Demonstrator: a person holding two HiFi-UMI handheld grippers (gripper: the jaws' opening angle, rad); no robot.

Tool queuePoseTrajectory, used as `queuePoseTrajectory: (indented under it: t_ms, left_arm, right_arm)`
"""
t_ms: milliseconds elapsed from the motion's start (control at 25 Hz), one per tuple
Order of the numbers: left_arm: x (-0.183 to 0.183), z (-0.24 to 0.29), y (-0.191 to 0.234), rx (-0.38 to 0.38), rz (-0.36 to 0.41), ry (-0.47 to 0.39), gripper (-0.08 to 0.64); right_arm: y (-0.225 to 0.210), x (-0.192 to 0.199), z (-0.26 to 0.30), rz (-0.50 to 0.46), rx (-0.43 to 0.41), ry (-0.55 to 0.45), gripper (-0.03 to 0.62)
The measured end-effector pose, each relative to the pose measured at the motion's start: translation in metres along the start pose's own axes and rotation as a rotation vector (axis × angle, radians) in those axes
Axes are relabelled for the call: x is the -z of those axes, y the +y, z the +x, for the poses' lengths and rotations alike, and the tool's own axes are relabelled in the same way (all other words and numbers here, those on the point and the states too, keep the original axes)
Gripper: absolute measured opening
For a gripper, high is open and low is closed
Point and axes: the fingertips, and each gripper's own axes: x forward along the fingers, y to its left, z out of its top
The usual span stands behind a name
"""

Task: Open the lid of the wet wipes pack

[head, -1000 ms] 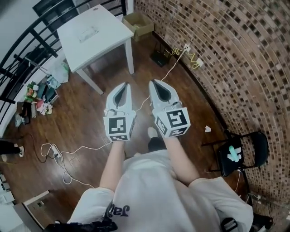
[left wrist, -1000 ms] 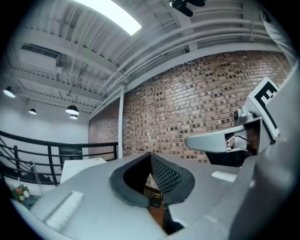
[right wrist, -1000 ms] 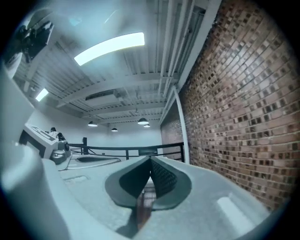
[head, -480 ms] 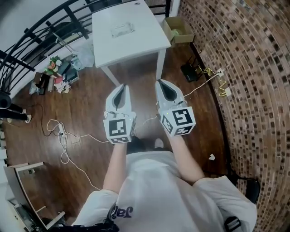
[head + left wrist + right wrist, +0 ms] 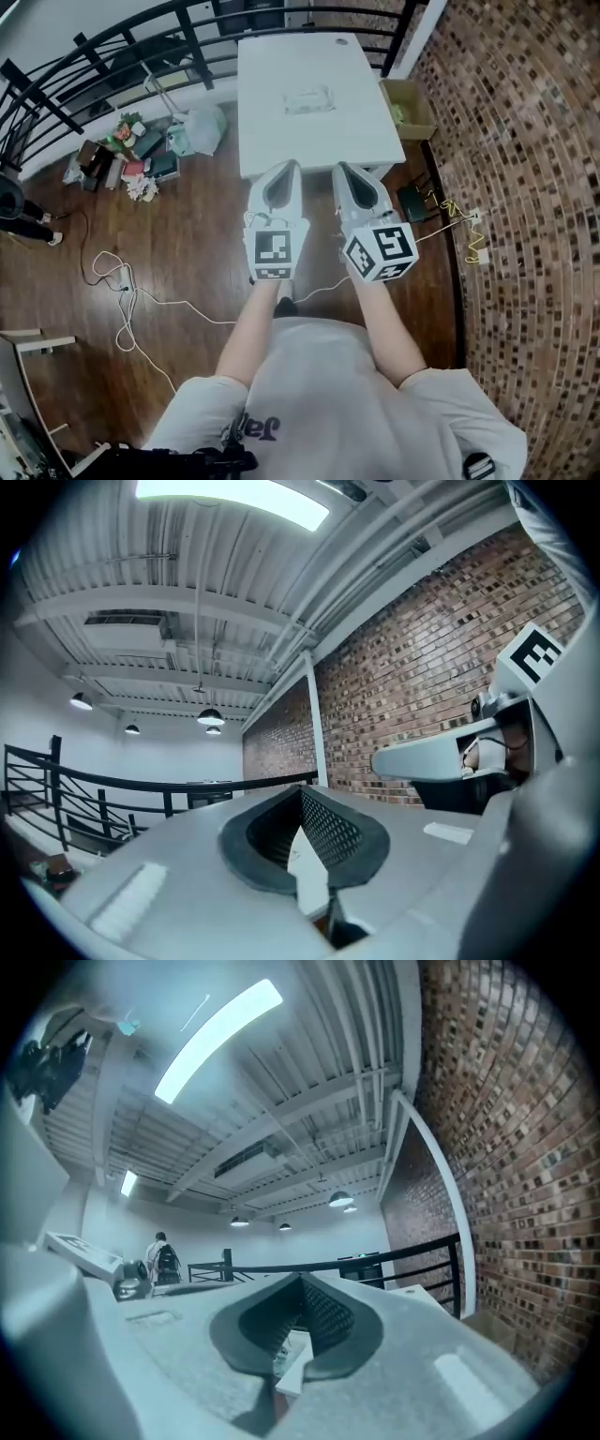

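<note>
The wet wipes pack (image 5: 309,99) is a pale, flat packet lying on the white table (image 5: 356,131) straight ahead in the head view. My left gripper (image 5: 288,169) and right gripper (image 5: 343,171) are held side by side, pointing level, with their tips over the table's near edge and short of the pack. Both are shut with nothing between the jaws. In the left gripper view the closed jaws (image 5: 302,794) face a railing and brick wall, with the right gripper (image 5: 441,757) alongside. The right gripper view shows its closed jaws (image 5: 300,1283) and no pack.
A cardboard box (image 5: 410,108) sits on the floor right of the table by the brick wall (image 5: 525,187). Bags and clutter (image 5: 141,155) lie at the left under a black railing (image 5: 112,52). White cables (image 5: 122,295) run over the wooden floor. A distant person (image 5: 167,1262) stands at the back.
The table has swung from the upper left to straight ahead and come closer. Both grippers have moved with the person up to its near edge, still shut and side by side.
</note>
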Motion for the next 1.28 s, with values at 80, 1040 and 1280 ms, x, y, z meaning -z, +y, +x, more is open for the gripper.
queuePoseTrajectory:
  t_ms: [80,1040,1280]
  left_arm:
    - [0.004,0.012,0.041,-0.029,-0.016,-0.006,0.015]
    - [0.082,0.31,0.137,-0.161,0.009,0.156,0.015]
    - [0.118,0.338,0.154,-0.197,-0.005,0.26,0.015]
  right_arm:
    - [0.012,-0.011,0.03,-0.02,-0.008,-0.024,-0.009]
    - [-0.218,0.012,0.299,0.05,-0.061,0.062,-0.009]
    - [-0.263,0.046,0.346,0.119,-0.052,0.145,-0.009]
